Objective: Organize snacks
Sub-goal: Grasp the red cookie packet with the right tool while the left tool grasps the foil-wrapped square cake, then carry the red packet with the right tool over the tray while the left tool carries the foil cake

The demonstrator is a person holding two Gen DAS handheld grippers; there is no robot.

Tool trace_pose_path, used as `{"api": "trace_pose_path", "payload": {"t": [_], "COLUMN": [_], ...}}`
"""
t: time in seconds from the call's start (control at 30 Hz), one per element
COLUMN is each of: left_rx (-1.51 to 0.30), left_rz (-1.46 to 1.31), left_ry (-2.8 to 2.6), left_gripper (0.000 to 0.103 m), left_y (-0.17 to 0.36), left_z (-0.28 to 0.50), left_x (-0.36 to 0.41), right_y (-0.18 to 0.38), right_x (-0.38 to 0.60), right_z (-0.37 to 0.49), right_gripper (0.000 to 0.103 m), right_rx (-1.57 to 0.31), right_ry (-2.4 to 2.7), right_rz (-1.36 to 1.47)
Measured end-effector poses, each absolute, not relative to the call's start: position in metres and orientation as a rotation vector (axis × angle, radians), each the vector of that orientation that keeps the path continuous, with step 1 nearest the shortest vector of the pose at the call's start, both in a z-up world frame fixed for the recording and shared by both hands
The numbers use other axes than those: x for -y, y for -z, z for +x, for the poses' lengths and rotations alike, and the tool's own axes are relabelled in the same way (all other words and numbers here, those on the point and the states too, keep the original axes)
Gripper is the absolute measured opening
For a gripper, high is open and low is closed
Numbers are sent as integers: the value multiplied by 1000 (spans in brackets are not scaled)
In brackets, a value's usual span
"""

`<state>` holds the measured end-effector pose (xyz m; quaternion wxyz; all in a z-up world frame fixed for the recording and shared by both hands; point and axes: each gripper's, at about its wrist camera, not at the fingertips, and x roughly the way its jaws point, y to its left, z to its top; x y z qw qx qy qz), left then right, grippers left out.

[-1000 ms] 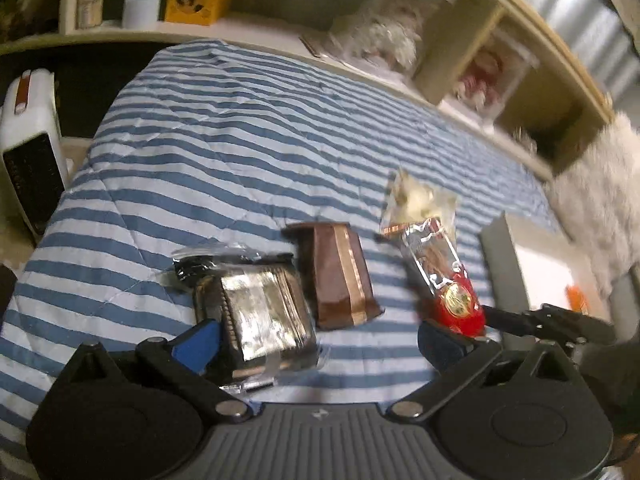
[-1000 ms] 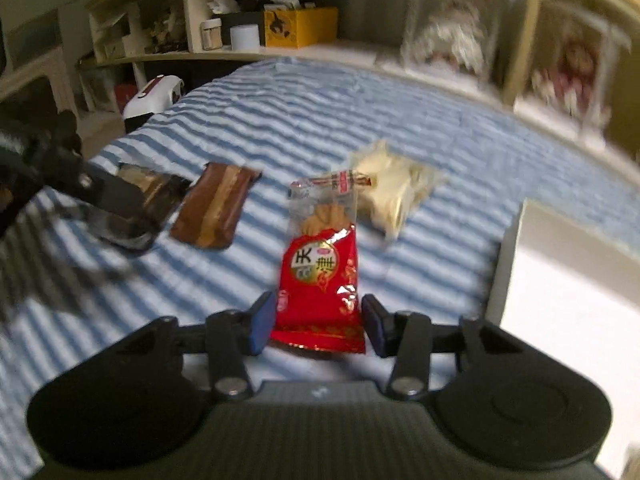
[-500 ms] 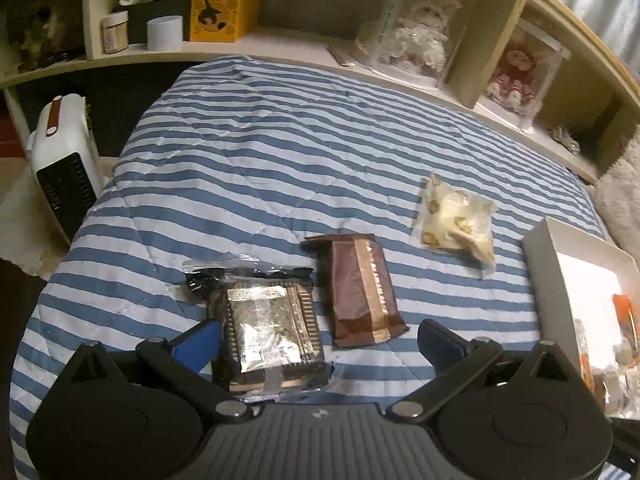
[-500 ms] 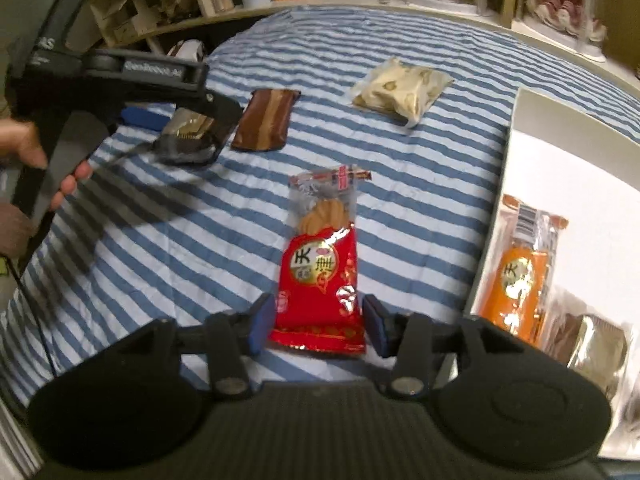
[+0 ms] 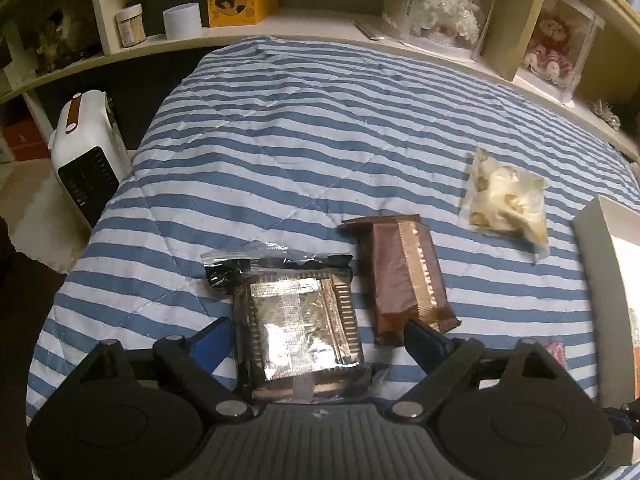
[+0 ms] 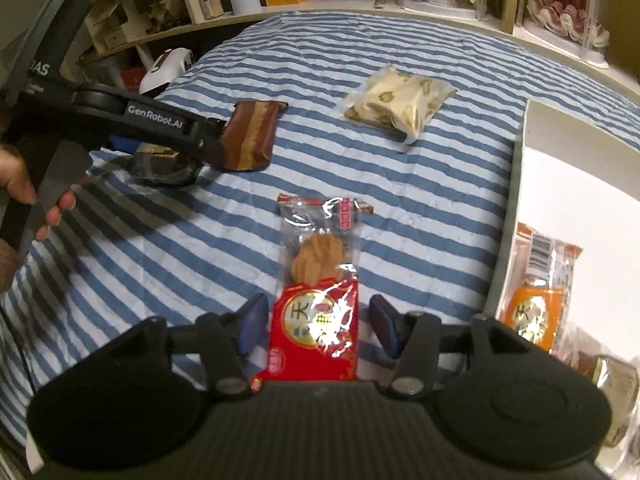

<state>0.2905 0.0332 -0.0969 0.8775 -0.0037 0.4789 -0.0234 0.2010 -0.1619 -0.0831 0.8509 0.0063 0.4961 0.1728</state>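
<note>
On the striped bed lies a dark packet with a silver middle (image 5: 296, 332). My left gripper (image 5: 318, 342) is open around its near end. A brown packet (image 5: 404, 276) lies just right of it, and a cream packet (image 5: 504, 200) further right. In the right wrist view a red biscuit packet (image 6: 316, 300) sits between the fingers of my right gripper (image 6: 316, 322), with a narrow gap on each side. The white box (image 6: 516, 184) at the right holds an orange packet (image 6: 536, 304) and a silvery one (image 6: 612, 380). The left gripper (image 6: 208, 140) hovers over the dark packet (image 6: 160, 164).
A white heater (image 5: 84, 152) stands on the floor left of the bed. Shelves behind hold a yellow box (image 5: 240, 0), jars and cased dolls (image 5: 440, 12). A hand (image 6: 24, 192) grips the left tool.
The right gripper carried the red packet toward the box; its fingers have now spread a little and the packet sits lower between them. The left gripper stayed over the dark packet.
</note>
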Motion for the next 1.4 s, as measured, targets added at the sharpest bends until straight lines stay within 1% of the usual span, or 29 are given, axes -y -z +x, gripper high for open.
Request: {"api": "trace_pose_path", "payload": {"t": [0.03,0.1,0.2,0.27,0.53,0.63,0.7,0.93,1.03,1.4], "left_rx": [-998,-996,-997,-997,-987,-983,-983,-983,-969,-806], "left_rz": [-5,-1,-1,-10,-52,-55,-57,-26,-62,-95], "left_ry": [44,33,22,20,10,-14,-16,-7,-4,85], "left_gripper": [90,86,82,81,80,68,65,64,64,64], "left_y": [98,99,99,99,98,97,96,94,85,30], "left_z": [291,292,294,294,296,296,295,287,280,242], "left_x": [-33,-33,-34,-36,-41,-43,-45,-41,-45,-23], "right_y": [84,85,85,88,89,88,88,87,81,22], "right_x": [162,162,164,164,166,166,166,161,164,200], "right_z": [202,206,208,210,215,216,217,213,210,198], "right_gripper": [62,62,62,60,60,58,52,47,46,46], "right_rx": [-1044,-1042,-1043,-1048,-1045,-1041,-1044,-1032,-1007,-842], "right_ry": [-364,-365,-364,-362,-354,-354,-365,-384,-383,-353], "right_rz": [18,24,36,39,69,71,78,54,56,161]}}
